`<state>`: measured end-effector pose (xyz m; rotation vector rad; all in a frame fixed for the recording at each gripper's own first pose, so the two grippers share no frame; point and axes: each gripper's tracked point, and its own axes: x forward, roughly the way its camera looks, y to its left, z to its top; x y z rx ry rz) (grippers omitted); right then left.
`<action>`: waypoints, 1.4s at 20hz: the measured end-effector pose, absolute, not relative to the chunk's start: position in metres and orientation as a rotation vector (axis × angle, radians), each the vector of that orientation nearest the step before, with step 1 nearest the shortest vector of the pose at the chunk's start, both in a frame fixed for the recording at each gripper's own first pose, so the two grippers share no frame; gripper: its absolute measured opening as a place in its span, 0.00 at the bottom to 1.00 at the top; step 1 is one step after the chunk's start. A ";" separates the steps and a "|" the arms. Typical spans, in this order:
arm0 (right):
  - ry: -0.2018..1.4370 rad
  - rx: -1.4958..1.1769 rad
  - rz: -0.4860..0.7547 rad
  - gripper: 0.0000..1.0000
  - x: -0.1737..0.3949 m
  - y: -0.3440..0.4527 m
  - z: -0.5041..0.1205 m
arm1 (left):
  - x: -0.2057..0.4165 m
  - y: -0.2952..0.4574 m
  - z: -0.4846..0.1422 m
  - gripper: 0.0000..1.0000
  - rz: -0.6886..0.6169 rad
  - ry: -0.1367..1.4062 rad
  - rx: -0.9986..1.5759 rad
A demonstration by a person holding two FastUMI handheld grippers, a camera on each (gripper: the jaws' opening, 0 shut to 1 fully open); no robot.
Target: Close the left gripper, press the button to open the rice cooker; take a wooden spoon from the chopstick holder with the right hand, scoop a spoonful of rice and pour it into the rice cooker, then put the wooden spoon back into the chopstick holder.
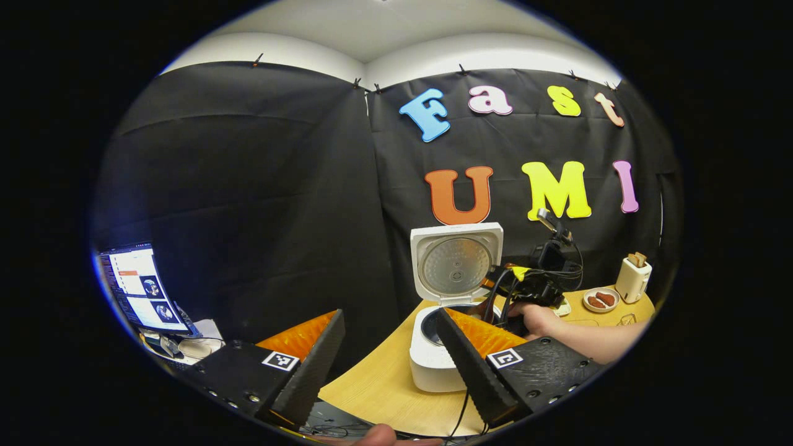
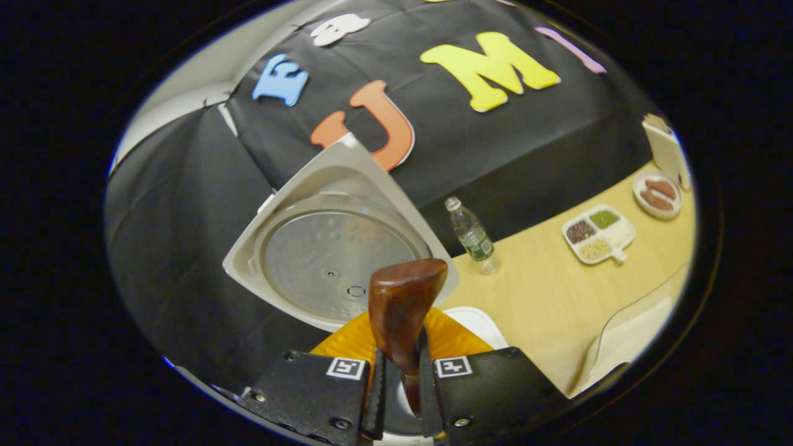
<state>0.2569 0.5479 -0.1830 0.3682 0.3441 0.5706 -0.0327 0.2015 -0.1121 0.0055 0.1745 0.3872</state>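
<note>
Right claw (image 2: 399,371) clamped on the wooden spoon (image 2: 403,303), over the open rice cooker (image 2: 334,248); left claw (image 1: 387,353) apart.

No readable text, brand or number on any object. Square black-and-white coded markers, no letters: 2 on left gripper (image 1: 387,365), 2 on right gripper (image 2: 399,387). Water bottle (image 2: 472,235) carries green label, print too small to make out. Rice cooker (image 1: 452,291) lid and body show no legible marking.
</note>
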 end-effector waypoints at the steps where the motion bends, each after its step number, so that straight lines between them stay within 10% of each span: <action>1: 0.314 0.295 0.580 0.28 0.254 0.550 -0.182 | -0.033 0.202 -0.113 0.95 0.389 0.176 0.007; 18: -0.072 -0.439 0.744 0.28 0.211 0.609 -0.168 | -0.030 0.197 -0.112 0.95 0.396 0.182 0.016; 28: -0.030 -0.187 0.783 0.28 0.205 0.600 -0.127 | -0.035 0.198 -0.104 0.95 0.407 0.176 0.025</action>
